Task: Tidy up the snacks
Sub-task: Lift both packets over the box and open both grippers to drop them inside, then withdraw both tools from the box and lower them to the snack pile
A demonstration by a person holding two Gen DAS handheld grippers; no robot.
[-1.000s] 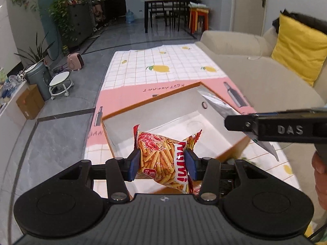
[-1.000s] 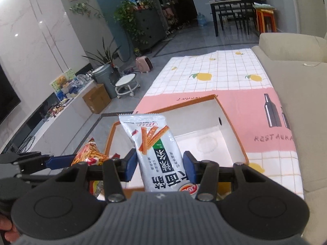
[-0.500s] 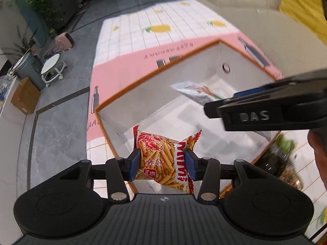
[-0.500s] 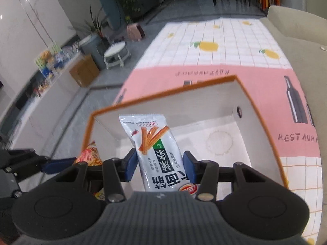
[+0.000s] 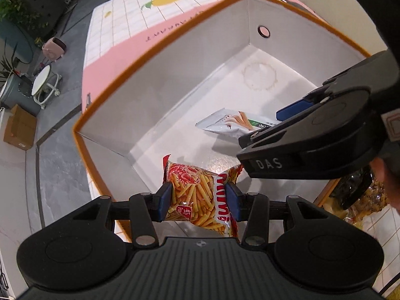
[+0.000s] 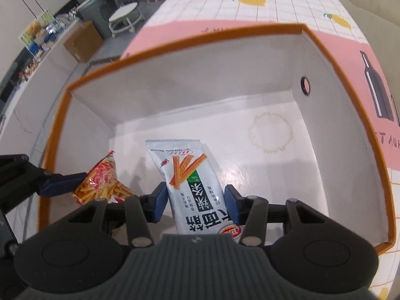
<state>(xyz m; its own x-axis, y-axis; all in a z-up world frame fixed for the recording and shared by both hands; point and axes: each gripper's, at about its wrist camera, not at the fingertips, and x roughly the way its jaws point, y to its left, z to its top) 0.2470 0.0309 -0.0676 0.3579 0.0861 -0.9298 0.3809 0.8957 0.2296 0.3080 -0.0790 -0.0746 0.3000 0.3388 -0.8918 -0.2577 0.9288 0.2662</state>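
Box [image 6: 190,80], white inside with orange rim, open-topped, on a pink and lemon-print cloth [image 6: 250,7]; ring stain on its floor. Left gripper [image 5: 198,200]: blue pads pinching a red-orange shrimp-stick packet [image 5: 200,195], held inside the box near its left wall. Right gripper [image 6: 195,198]: pads pinching a silver-white snack packet [image 6: 187,175], held over the box floor, just beside the first

Grey tiled floor [image 5: 57,135], white stool [image 5: 45,85], plants [image 5: 22,12].
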